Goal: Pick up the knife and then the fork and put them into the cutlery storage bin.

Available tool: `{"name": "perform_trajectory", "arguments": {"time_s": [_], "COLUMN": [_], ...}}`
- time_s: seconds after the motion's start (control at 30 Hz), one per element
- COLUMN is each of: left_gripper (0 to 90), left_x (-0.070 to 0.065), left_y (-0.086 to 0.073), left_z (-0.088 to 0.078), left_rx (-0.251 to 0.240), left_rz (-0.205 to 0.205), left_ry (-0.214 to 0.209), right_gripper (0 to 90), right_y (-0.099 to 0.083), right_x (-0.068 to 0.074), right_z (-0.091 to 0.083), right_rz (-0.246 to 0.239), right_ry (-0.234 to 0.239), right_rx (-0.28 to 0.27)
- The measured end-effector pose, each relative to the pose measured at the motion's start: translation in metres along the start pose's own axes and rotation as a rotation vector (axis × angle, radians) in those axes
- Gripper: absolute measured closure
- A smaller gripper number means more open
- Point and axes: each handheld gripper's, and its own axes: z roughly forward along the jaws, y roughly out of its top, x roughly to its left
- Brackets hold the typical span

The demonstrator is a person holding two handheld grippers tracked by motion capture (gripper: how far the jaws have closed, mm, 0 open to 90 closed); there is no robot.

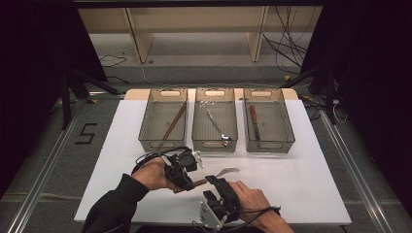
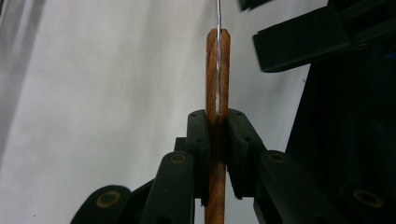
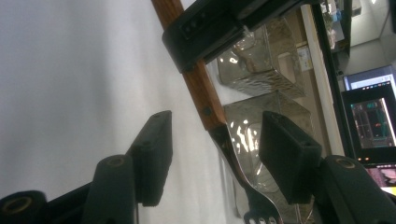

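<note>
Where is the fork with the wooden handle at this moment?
In the high view the fork is held above the white table near its front edge, in front of the middle tray; the left tool clamps its wooden handle.

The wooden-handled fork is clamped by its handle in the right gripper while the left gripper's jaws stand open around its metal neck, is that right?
The sides are swapped: the left gripper clamps the wooden-handled fork, as the left gripper view shows, while the right gripper stands open around its neck.

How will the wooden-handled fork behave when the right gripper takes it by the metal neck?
The fork looks stiff, so it should not bend. Its shiny metal neck may slip between the fingers. The slim handle, clamped in the left gripper, seems light.
</note>
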Motion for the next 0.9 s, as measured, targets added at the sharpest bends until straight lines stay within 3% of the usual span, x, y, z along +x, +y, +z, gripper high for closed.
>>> {"name": "perform_trajectory", "arguments": {"time_s": [0.2, 0.9], "left_gripper": [80.2, 80.1], "left_x": [-0.003, -0.006], "left_y": [0.002, 0.006], "left_z": [0.0, 0.003], "left_rx": [0.012, 0.036], "left_rz": [0.011, 0.029], "left_ry": [-0.004, -0.022], "right_gripper": [52.6, 75.4], "right_y": [0.005, 0.006], "right_x": [0.007, 0.016], "right_z": [0.009, 0.018], "right_rz": [-0.076, -0.203], "right_ry": [-0.021, -0.049], "right_rx": [0.021, 0.042]}}
